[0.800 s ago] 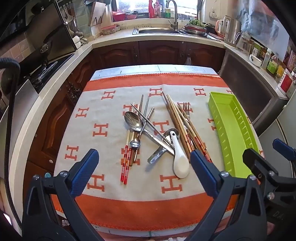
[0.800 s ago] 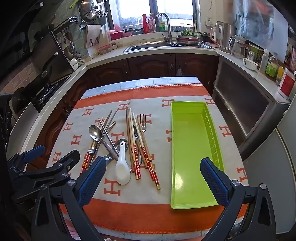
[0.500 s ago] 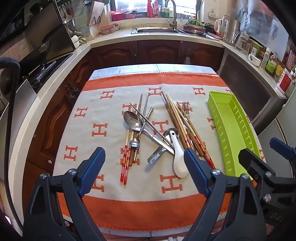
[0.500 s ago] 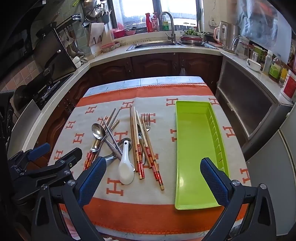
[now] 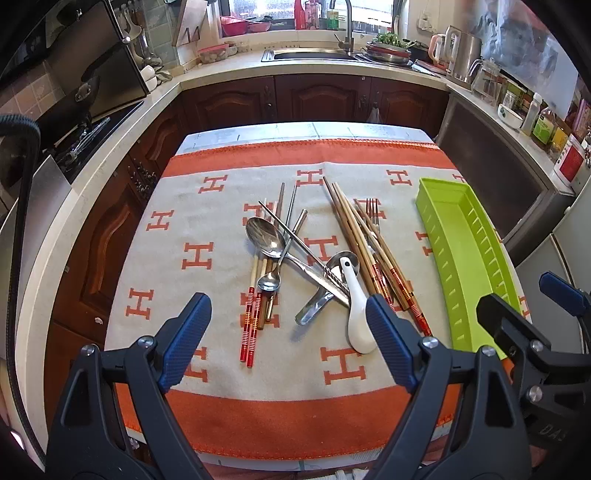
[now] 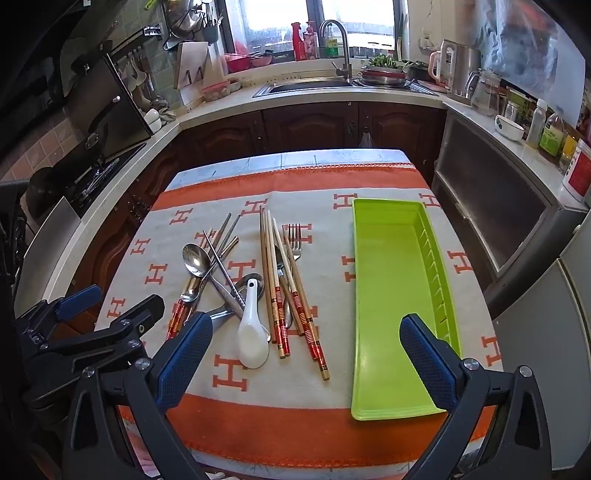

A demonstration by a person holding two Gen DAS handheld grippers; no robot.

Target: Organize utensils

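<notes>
Both grippers slightly nearer utensils [image 5: 314, 266].

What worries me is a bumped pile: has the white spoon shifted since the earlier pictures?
No. The white spoon still lies with its bowl beside the same orange H on the cloth.

A table is covered by an orange and cream cloth [image 6: 258, 384] patterned with letter H shapes. Behind it, dark wooden cabinets [image 6: 310, 125] are set under a pale countertop [image 6: 207, 107]. A steel sink [image 6: 306, 85] with a curved tap [image 6: 341, 44] is seen below a bright window [image 6: 314, 18]. A white bowl [image 6: 509, 127] and bottles [image 6: 550, 134] are placed along the right counter, and a stove [image 5: 85, 133] is seen at the left
</notes>
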